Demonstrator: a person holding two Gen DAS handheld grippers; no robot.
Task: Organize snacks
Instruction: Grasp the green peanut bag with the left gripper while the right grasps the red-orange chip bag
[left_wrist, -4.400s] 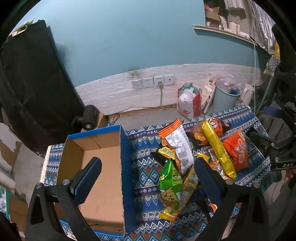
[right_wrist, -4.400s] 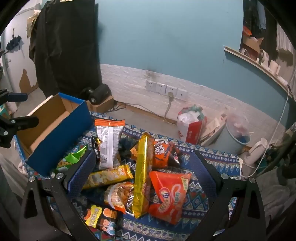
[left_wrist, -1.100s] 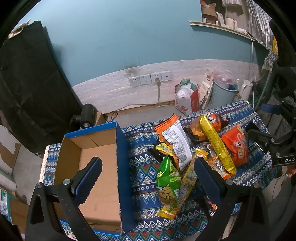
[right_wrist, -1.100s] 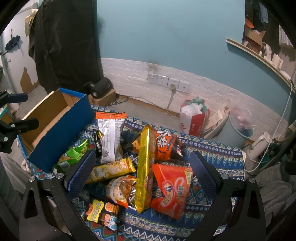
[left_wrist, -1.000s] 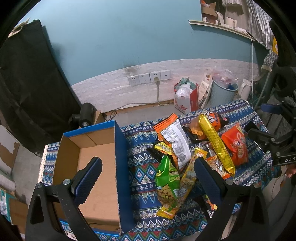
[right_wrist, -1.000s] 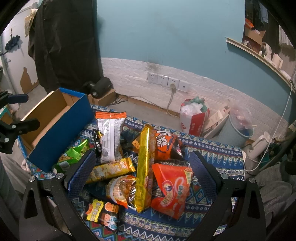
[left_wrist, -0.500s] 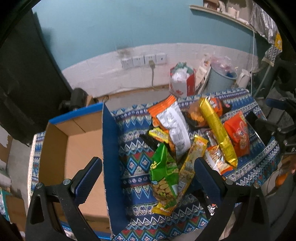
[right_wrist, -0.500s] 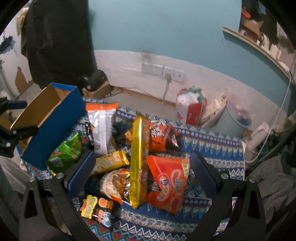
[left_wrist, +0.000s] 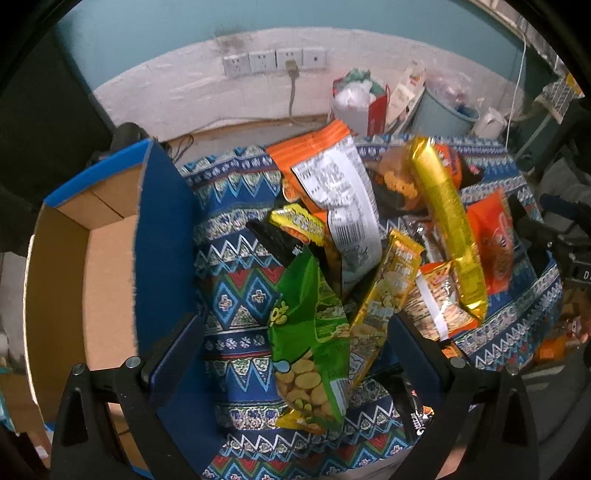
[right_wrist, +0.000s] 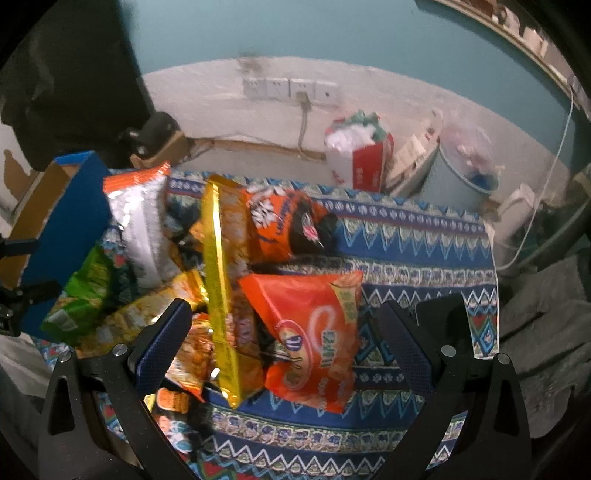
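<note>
With the cardboard box (left_wrist: 107, 280) at the left of the frame empty, sorting seems only starting: the left gripper (left_wrist: 295, 349) and right gripper (right_wrist: 284, 332) both gape wide (holding nothing), so next one must close on the green snack bag (left_wrist: 310, 332) at lower centre.

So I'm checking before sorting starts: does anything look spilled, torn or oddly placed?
Nothing looks spilled or torn. The snacks lie in a loose overlapping heap; the long gold pack rests across others, and the cardboard box beside them looks empty.
</note>
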